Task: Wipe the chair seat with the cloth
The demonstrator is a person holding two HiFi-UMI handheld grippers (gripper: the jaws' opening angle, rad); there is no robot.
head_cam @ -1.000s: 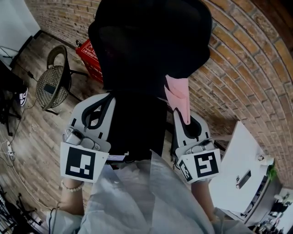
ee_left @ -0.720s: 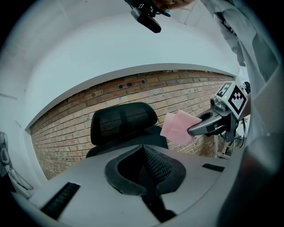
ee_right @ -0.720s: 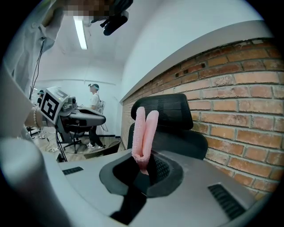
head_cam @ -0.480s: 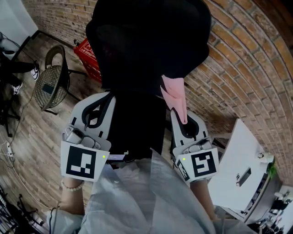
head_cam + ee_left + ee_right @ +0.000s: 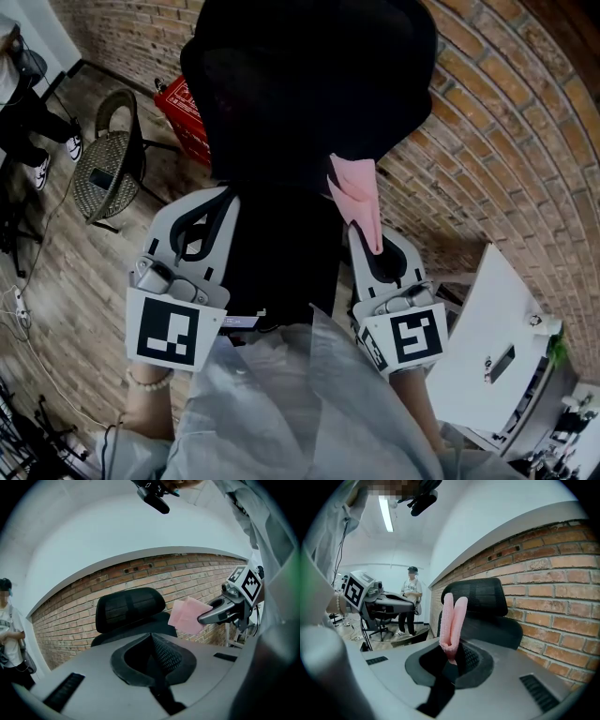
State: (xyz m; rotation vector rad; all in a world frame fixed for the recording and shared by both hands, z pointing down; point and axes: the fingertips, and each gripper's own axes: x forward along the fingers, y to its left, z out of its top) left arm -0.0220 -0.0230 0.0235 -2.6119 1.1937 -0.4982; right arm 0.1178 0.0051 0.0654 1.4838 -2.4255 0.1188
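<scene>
Pinched tight between the jaws of the right gripper (image 5: 451,656) is the pink cloth (image 5: 452,616). It is folded double, and its two lobes stand up past the jaw tips. The left gripper (image 5: 152,651) has its jaws closed on each other, with nothing between them.

Both grippers are held side by side in front of the black chair (image 5: 300,94), the left one (image 5: 199,225) toward the chair's left side and the right one (image 5: 380,258) toward its right. In the head view the cloth (image 5: 361,202) lies over the chair's right edge. From the left gripper view the cloth (image 5: 187,616) hangs in the air just beside the seat (image 5: 140,631) and appears clear of it.

A brick wall (image 5: 487,122) runs behind the chair. A wicker chair (image 5: 108,169) and a red box (image 5: 183,117) stand on the wooden floor to the chair's left, and a person (image 5: 411,597) stands farther off on that side.
</scene>
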